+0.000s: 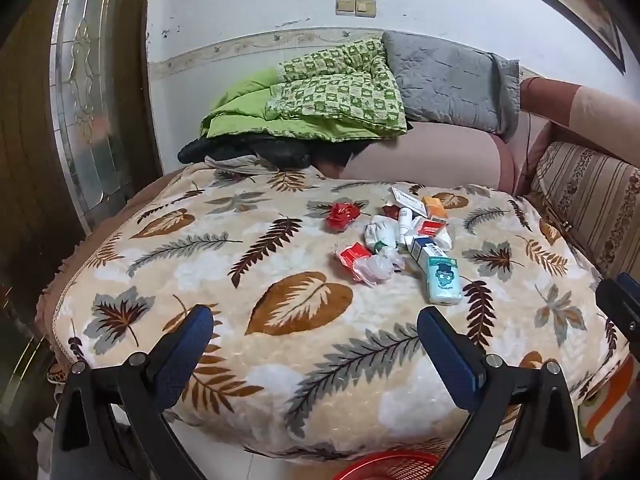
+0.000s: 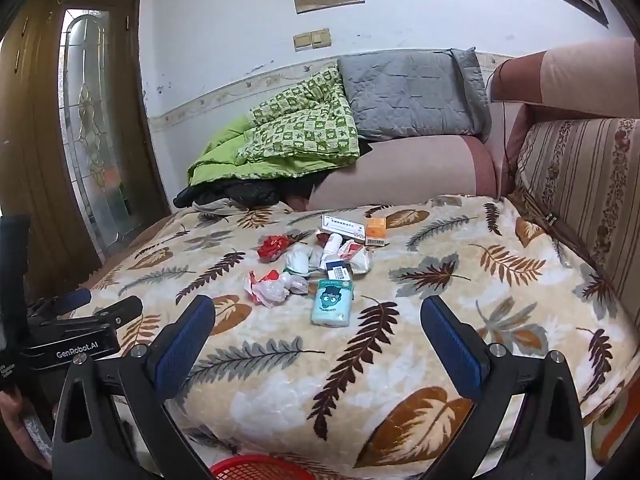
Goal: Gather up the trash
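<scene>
Trash [image 1: 404,240] lay in a loose heap toward the far middle of the leaf-patterned blanket [image 1: 280,360] covering the sofa seat: a blue tissue pack [image 2: 333,302], a crumpled clear wrapper [image 2: 276,289], a red wad [image 1: 342,216], an orange box [image 2: 376,229] and small cartons touching one another. The left gripper [image 1: 316,334] and the right gripper [image 2: 318,322] both hovered at the near edge, jaws spread wide and holding nothing. A red basket [image 2: 256,469] showed just below that edge. Because the pieces overlapped, a grasp could likely have caught two or nudged neighbours aside. The plush blanket might have snagged in closing jaws, and the light wrapper looked prone to slipping free before reaching the basket.
</scene>
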A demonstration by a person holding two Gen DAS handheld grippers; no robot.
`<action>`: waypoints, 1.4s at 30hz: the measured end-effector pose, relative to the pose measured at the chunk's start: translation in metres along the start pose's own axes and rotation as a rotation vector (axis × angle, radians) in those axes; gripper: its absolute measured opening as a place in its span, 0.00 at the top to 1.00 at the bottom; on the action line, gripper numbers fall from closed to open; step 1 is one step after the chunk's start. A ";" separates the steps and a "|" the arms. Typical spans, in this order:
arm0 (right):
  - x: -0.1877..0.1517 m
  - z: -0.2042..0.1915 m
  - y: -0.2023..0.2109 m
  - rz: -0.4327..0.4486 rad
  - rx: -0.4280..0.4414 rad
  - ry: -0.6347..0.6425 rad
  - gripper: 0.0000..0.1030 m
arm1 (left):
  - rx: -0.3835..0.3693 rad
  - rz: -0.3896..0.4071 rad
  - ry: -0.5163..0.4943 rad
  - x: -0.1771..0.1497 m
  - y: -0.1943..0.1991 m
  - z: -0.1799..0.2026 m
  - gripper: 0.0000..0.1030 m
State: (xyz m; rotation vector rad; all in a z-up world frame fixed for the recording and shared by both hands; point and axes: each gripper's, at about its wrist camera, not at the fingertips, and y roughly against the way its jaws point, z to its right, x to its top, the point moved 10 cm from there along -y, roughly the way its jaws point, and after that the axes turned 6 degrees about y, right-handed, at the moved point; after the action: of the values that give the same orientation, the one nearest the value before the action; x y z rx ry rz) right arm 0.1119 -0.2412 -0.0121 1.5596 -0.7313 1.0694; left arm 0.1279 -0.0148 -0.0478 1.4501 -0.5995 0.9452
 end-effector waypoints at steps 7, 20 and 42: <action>0.001 0.004 -0.002 -0.022 0.009 -0.001 0.01 | -0.002 0.003 -0.009 0.001 0.001 0.005 0.00; 0.000 0.005 -0.003 -0.033 0.003 -0.009 0.01 | -0.006 0.000 -0.007 0.000 0.001 0.005 0.00; -0.001 0.004 -0.004 -0.032 0.008 -0.023 0.01 | -0.007 0.001 -0.009 0.000 0.002 0.005 0.00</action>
State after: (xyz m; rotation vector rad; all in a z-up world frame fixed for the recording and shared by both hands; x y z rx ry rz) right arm 0.1163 -0.2437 -0.0148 1.5879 -0.7162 1.0330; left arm 0.1272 -0.0195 -0.0461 1.4483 -0.6091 0.9369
